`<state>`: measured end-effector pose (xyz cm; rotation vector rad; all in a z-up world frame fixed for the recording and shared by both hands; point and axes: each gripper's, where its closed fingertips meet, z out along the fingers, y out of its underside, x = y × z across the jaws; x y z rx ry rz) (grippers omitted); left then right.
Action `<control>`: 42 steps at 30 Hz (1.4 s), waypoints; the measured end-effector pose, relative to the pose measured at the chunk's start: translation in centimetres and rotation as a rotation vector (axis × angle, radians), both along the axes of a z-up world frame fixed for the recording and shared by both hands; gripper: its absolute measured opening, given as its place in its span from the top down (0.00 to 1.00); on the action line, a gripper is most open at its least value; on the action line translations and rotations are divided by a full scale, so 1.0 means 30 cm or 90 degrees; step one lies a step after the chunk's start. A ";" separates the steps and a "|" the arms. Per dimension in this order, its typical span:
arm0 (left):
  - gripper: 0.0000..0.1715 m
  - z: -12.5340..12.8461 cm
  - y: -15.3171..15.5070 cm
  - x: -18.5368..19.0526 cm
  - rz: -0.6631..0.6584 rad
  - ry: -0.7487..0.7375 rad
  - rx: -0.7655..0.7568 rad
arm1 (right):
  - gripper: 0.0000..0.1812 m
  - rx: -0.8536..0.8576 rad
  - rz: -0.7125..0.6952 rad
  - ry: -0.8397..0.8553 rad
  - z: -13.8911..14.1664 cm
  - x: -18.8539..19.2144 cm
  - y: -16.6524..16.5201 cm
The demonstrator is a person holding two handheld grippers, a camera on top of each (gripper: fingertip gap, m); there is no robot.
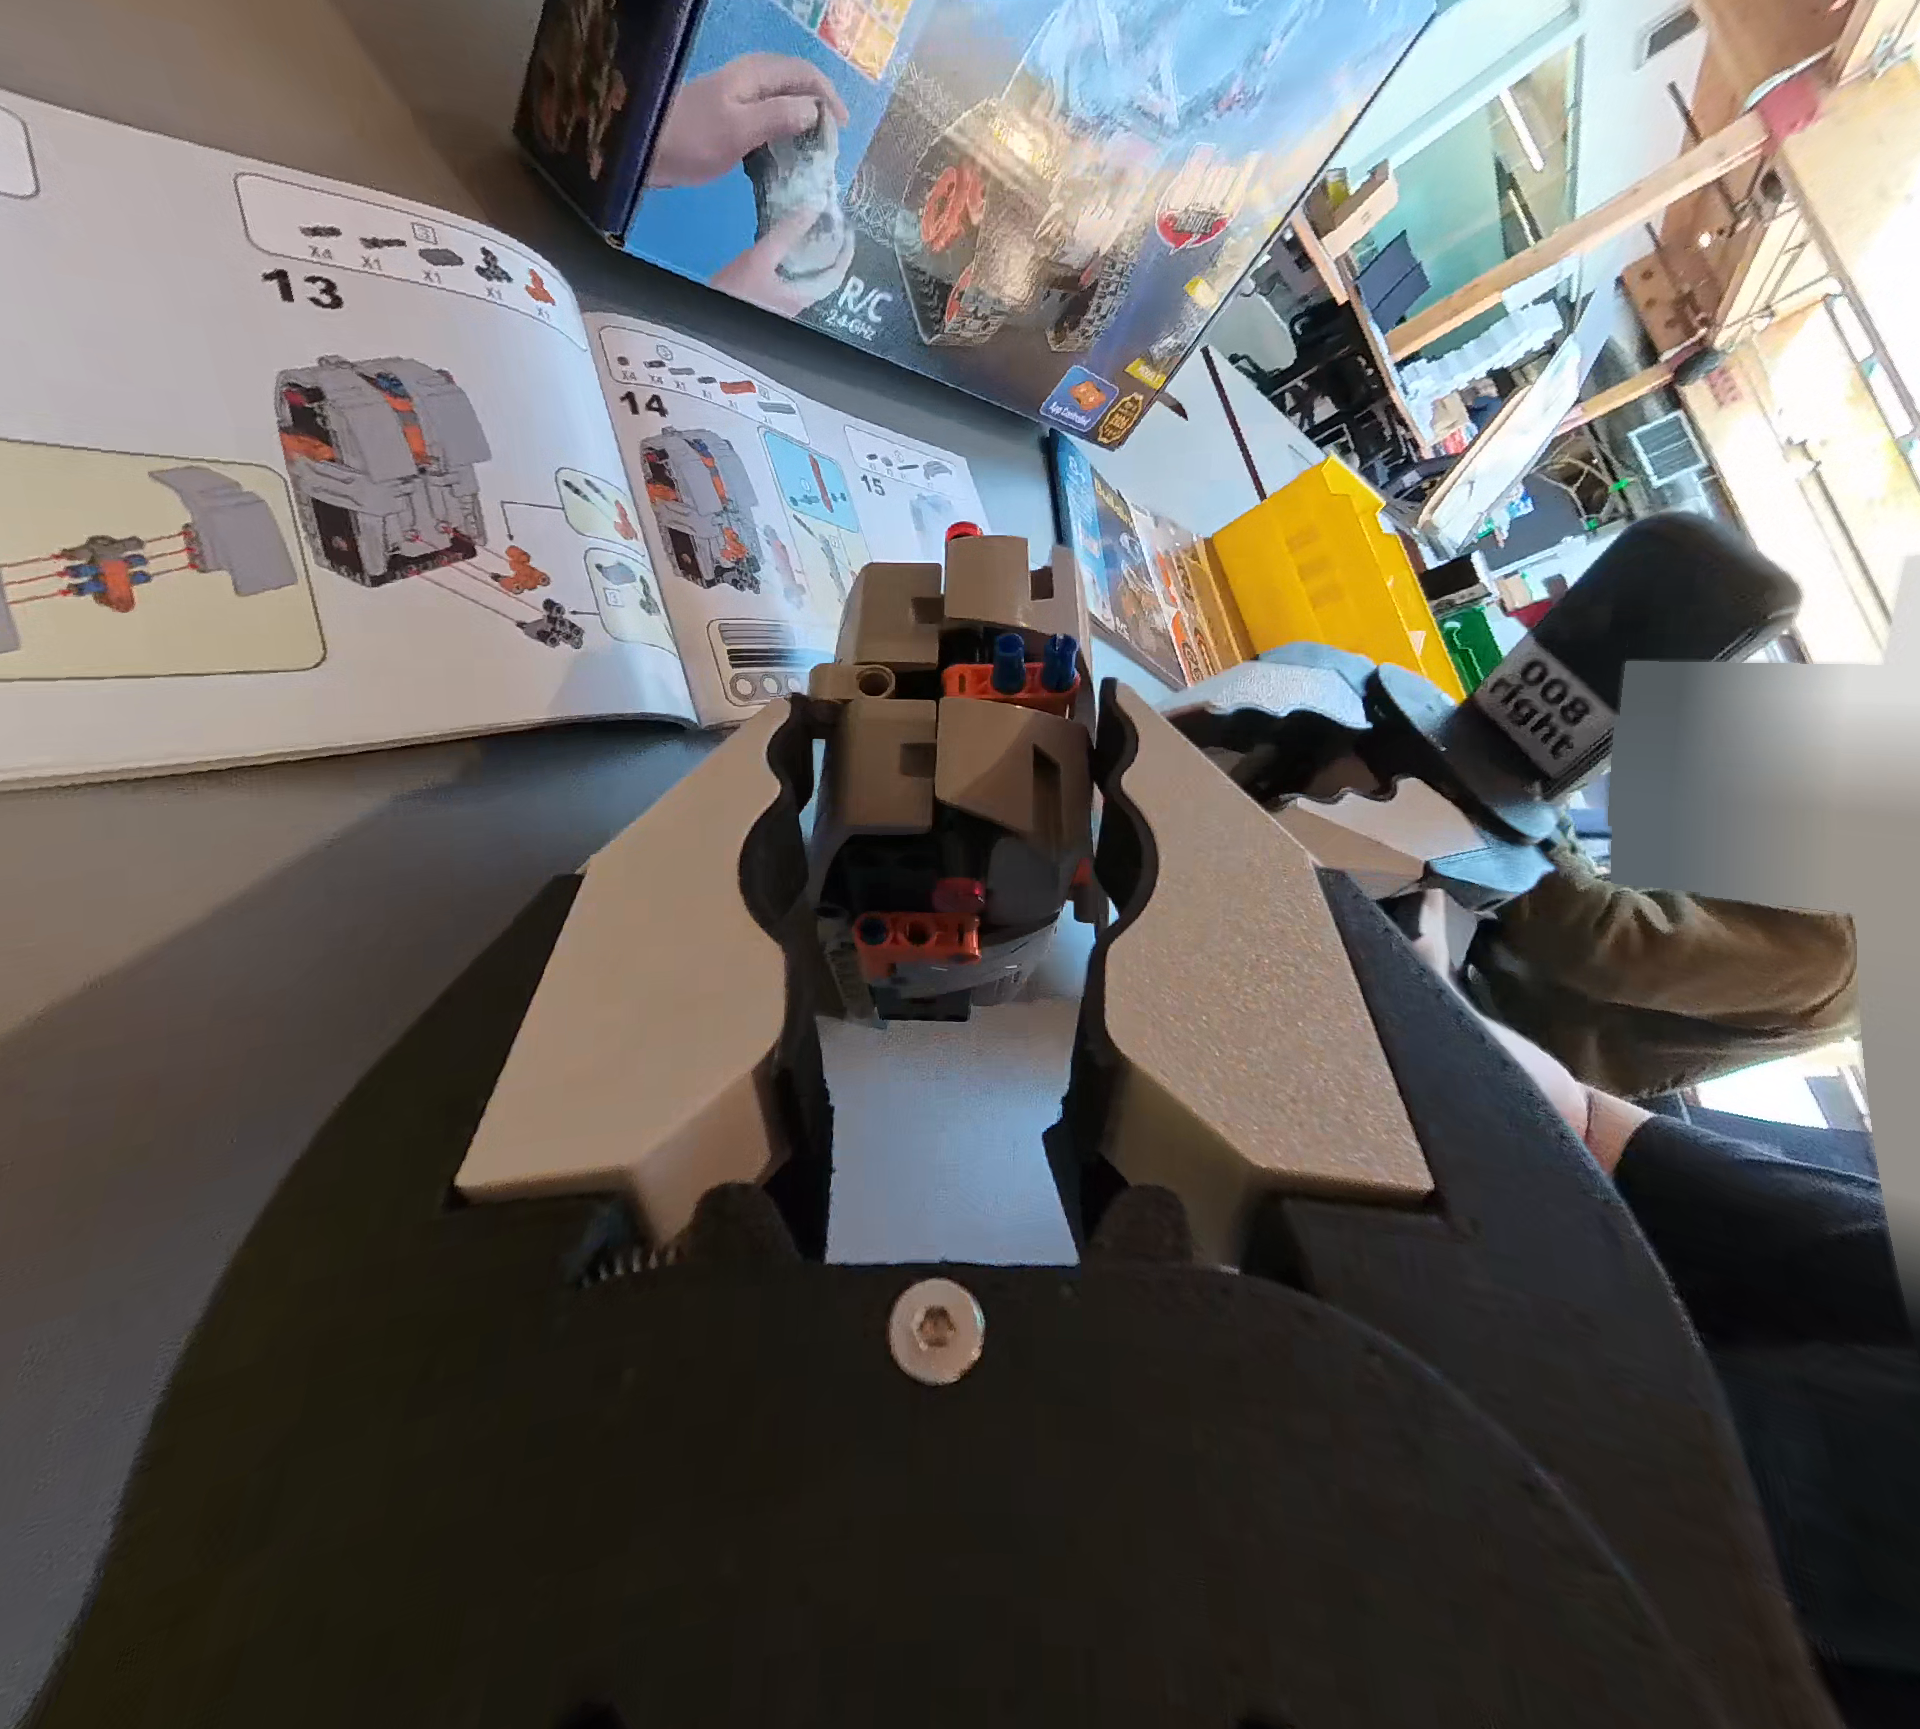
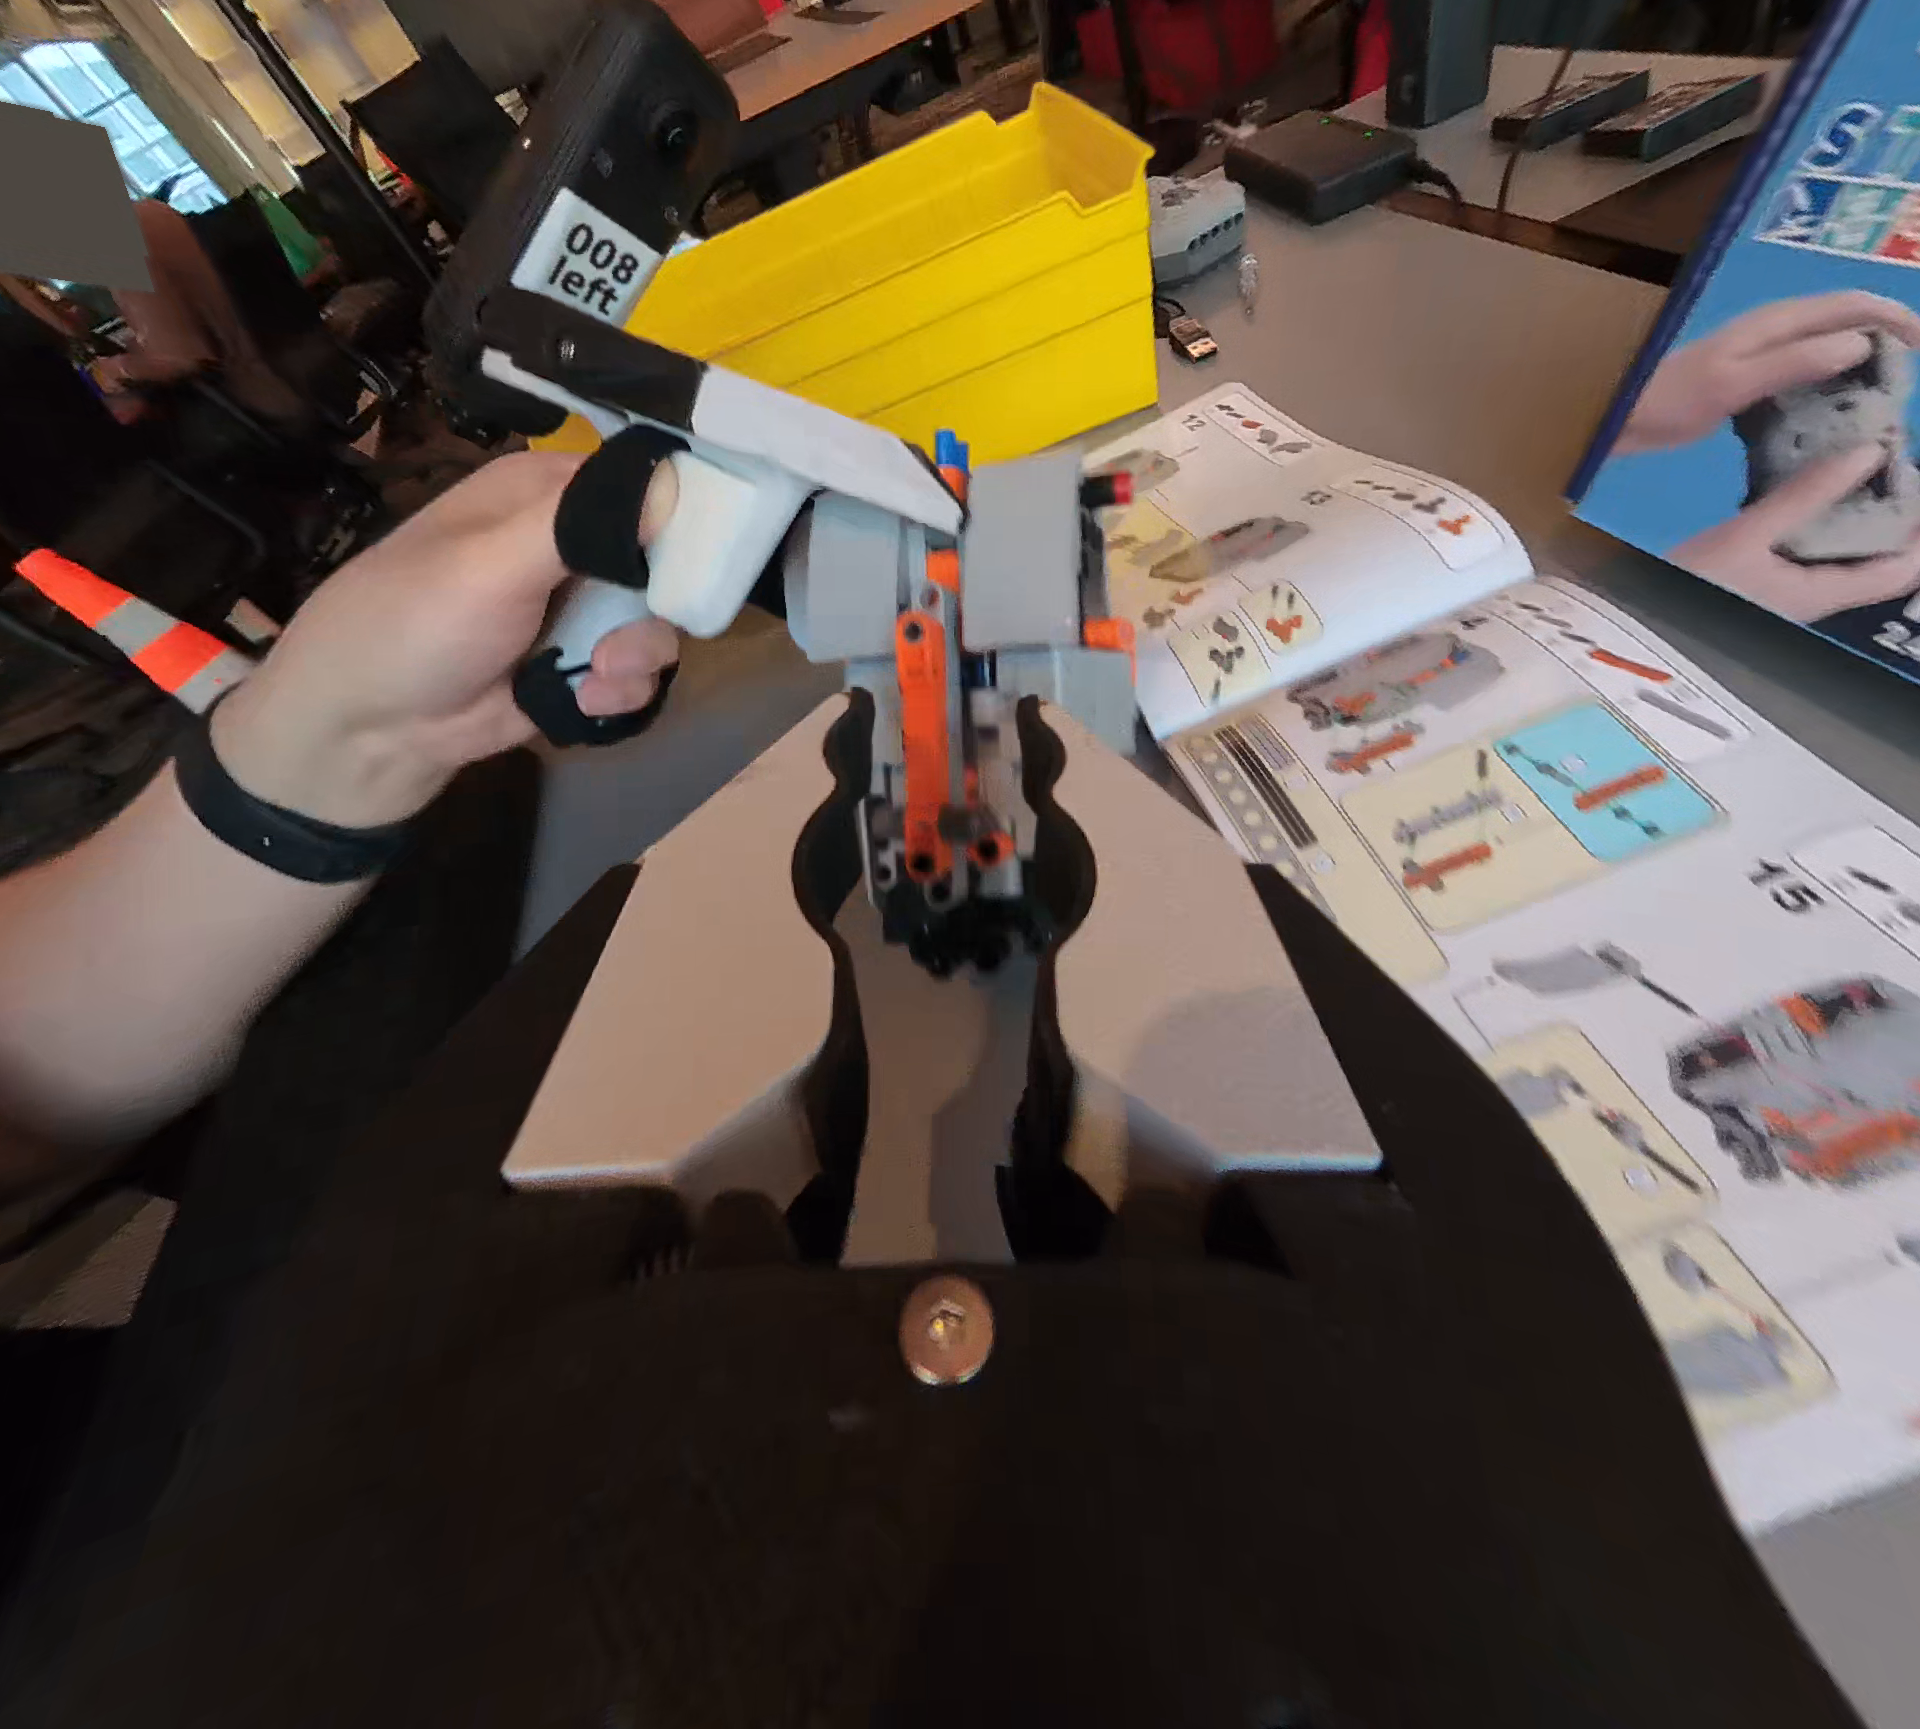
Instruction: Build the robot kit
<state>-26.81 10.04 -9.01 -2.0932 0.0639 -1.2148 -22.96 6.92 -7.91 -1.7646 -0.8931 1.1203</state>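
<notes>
A grey, orange and black brick model (image 1: pixel 935 744) is held above the grey table between both grippers. My left gripper (image 1: pixel 951 723) is shut on its grey body, the pads pressing both sides. My right gripper (image 2: pixel 940 723) is shut on the model's narrow end, where an orange beam (image 2: pixel 920 744) and black pins sit between the fingers. In the right wrist view the left gripper (image 2: pixel 935 495) comes in from the left, held by a bare hand (image 2: pixel 416 640), clamped on the model's grey part (image 2: pixel 1013 557). In the left wrist view the right gripper (image 1: pixel 1278 744) meets the model from the right.
An open instruction booklet (image 1: pixel 312 484) lies on the table, also in the right wrist view (image 2: pixel 1558 848). A blue kit box (image 1: pixel 987 121) stands behind it. A yellow bin (image 2: pixel 935 277) stands beyond the model. A black power adapter (image 2: pixel 1320 162) and a USB plug (image 2: pixel 1195 344) lie farther back. There is about 6 centimeters between the tips of the two grippers. My left gripper is the nearer one to the USB plug (image 2: pixel 1195 344): about 25 centimeters, against 35 centimeters.
</notes>
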 end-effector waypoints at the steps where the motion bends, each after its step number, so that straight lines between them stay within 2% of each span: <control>1: 0.69 0.001 0.002 0.004 0.001 0.002 0.000 | 0.86 -0.007 0.008 -0.011 0.002 -0.024 0.003; 4: 0.69 -0.002 0.007 0.005 0.009 0.005 -0.005 | 0.87 -0.025 0.025 -0.093 -0.048 -0.062 -0.003; 6: 0.69 -0.006 0.011 -0.001 0.013 0.002 -0.013 | 0.92 0.015 0.002 -0.123 -0.057 -0.059 0.016; 9: 0.69 -0.014 0.019 0.001 0.012 -0.003 -0.028 | 0.96 0.059 0.006 -0.181 -0.064 -0.052 0.022; 13: 0.69 -0.012 0.033 0.015 0.005 0.015 -0.038 | 0.96 0.134 0.001 -0.261 -0.066 -0.042 0.037; 15: 0.69 -0.012 0.043 0.018 0.001 0.028 -0.045 | 0.97 0.127 -0.003 -0.277 -0.066 -0.037 0.052; 20: 0.66 0.001 0.065 0.048 -0.037 0.065 -0.003 | 0.97 -0.064 0.005 -0.169 -0.057 -0.005 0.105; 24: 0.61 0.006 0.056 0.078 -0.083 0.015 0.018 | 0.97 -0.225 0.031 -0.067 -0.060 0.034 0.134; 27: 0.62 -0.026 0.055 0.087 -0.100 -0.012 0.007 | 0.97 -0.332 0.052 -0.014 -0.089 0.046 0.139; 29: 0.61 -0.044 0.060 0.090 -0.100 -0.015 0.006 | 0.97 -0.351 0.052 0.008 -0.101 0.049 0.147; 32: 0.66 -0.053 0.062 0.087 -0.100 -0.008 0.013 | 0.97 -0.347 0.061 0.011 -0.102 0.053 0.145; 42: 0.70 -0.044 0.040 0.076 -0.080 -0.035 0.039 | 0.97 -0.350 0.092 0.033 -0.094 0.054 0.129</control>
